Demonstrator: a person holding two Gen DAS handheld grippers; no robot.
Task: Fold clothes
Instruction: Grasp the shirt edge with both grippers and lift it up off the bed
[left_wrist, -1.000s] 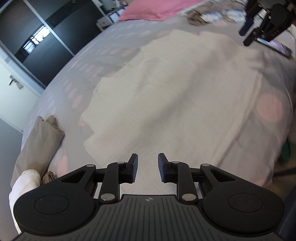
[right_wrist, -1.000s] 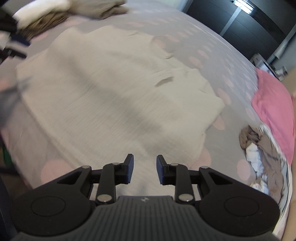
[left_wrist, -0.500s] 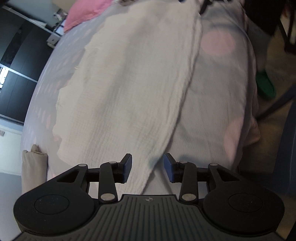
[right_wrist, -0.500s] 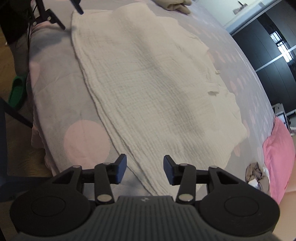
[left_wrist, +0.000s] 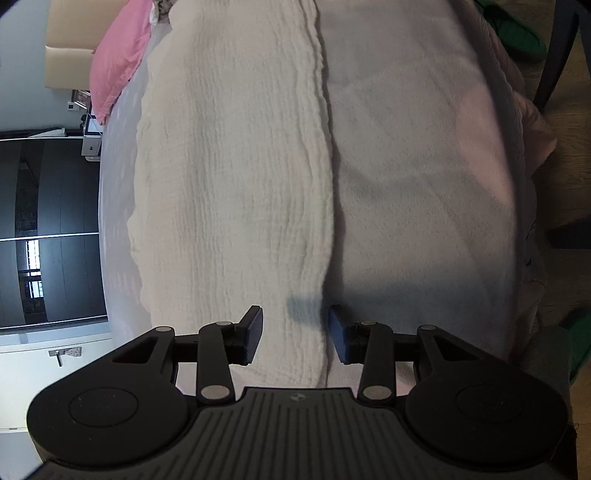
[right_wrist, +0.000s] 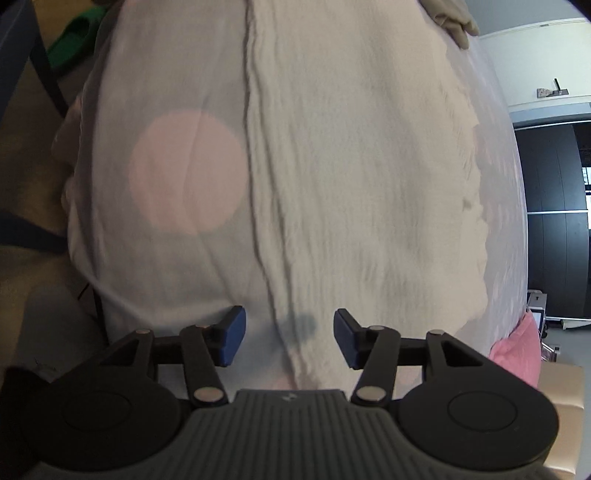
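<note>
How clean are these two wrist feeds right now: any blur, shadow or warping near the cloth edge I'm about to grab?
Left wrist view: white cloth weave is sharp, the bedspread beside it is smeared, and a dark shadow blotch sits between the open left gripper fingers. Right wrist view: softer throughout, a similar blotch ahead of the open right gripper. Both feeds bow strongly from the fisheye.

White crinkled garment flat on the bed, long edge straight.

Crinkled cream-white cotton garment on pale grey bedsheet with big pink polka dots, bright pink pillow, black tongs with blue pads, green slipper.
</note>
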